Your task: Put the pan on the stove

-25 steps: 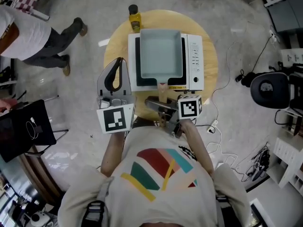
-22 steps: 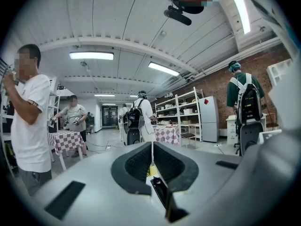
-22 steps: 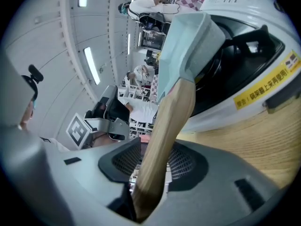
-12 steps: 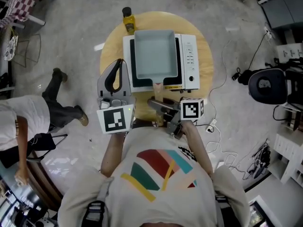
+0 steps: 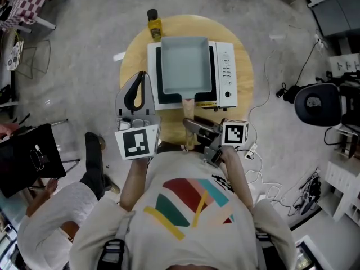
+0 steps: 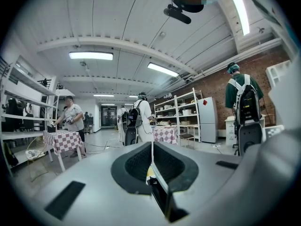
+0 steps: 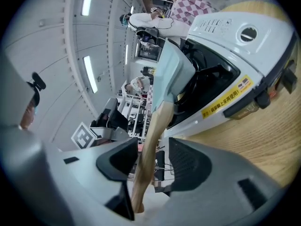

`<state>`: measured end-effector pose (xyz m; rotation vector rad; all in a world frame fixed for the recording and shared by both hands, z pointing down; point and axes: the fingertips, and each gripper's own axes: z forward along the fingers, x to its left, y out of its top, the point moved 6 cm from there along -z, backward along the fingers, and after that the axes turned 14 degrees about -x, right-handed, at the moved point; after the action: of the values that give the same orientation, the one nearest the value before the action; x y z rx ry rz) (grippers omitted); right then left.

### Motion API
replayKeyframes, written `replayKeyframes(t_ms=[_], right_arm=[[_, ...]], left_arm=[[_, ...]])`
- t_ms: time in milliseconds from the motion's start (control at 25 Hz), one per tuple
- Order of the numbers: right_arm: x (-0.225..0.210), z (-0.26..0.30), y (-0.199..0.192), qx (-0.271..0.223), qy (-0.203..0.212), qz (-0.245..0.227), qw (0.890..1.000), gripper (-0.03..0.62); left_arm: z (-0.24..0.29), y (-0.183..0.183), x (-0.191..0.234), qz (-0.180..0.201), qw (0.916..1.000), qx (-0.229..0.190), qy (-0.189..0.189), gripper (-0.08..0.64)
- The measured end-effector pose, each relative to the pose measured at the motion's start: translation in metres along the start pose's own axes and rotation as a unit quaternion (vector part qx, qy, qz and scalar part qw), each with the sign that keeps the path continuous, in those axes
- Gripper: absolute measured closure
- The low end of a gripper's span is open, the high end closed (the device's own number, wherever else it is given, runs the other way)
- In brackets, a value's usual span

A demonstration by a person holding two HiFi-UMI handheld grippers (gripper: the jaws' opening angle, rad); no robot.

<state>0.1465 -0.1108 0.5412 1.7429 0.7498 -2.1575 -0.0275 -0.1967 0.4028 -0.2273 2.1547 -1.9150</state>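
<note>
Two tools: right tool [image 7: 153, 160] jaws just been opening, apart round pale wooden handle [image 7: 151, 138], not clamped; apparently letting go, since square grey-blue pan [image 5: 185, 63] already sits on white stove [image 5: 226, 75] on round wooden tabletop [image 5: 135, 55]; left tool [image 6: 151, 161] jaws together, empty, aside.

My right claw [image 7: 153, 157] has just been opening its jaws. The handle [image 7: 151, 126] runs between them unpressed, close to one pad and with open room to the other, while straight ahead the stove [image 5: 228, 72] and pan [image 5: 185, 63] bar the way. My left claw [image 5: 139, 77], jaws together, has bare table [image 5: 130, 61] ahead and to its left, the stove's side just to its right, and a bottle [image 5: 153, 24] farther ahead.
</note>
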Motion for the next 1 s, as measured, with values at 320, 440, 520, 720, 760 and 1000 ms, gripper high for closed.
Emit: replayKeyframes(t_ms=[320,440,520,720,760,1000], right_arm=[[-0.003,-0.017,0.011,-0.029,-0.01,-0.008,0.999,0.422],[-0.006,-0.024,0.016,-0.04,-0.021,-0.017,0.999,0.422],[-0.006,-0.027,0.018,-0.043,-0.028,-0.028,0.998,0.44],[-0.005,-0.029,0.021,-0.053,-0.052,-0.045,0.996,0.535],[-0.005,-0.028,0.022,-0.054,-0.063,-0.058,0.995,0.583],[0.003,-0.023,0.028,-0.026,-0.125,-0.164,0.978,0.592]], left_arm=[[-0.001,0.0,-0.004,-0.001,1.0,0.003,-0.006,0.551],[-0.003,0.0,-0.004,-0.002,1.0,0.005,-0.006,0.551],[-0.004,0.0,-0.003,-0.001,1.0,0.005,-0.007,0.551],[-0.007,0.002,-0.001,0.001,1.0,0.0,-0.003,0.551],[-0.009,0.003,-0.001,0.0,1.0,-0.001,-0.001,0.551],[-0.014,0.009,0.005,0.0,0.9999,-0.005,0.009,0.551]])
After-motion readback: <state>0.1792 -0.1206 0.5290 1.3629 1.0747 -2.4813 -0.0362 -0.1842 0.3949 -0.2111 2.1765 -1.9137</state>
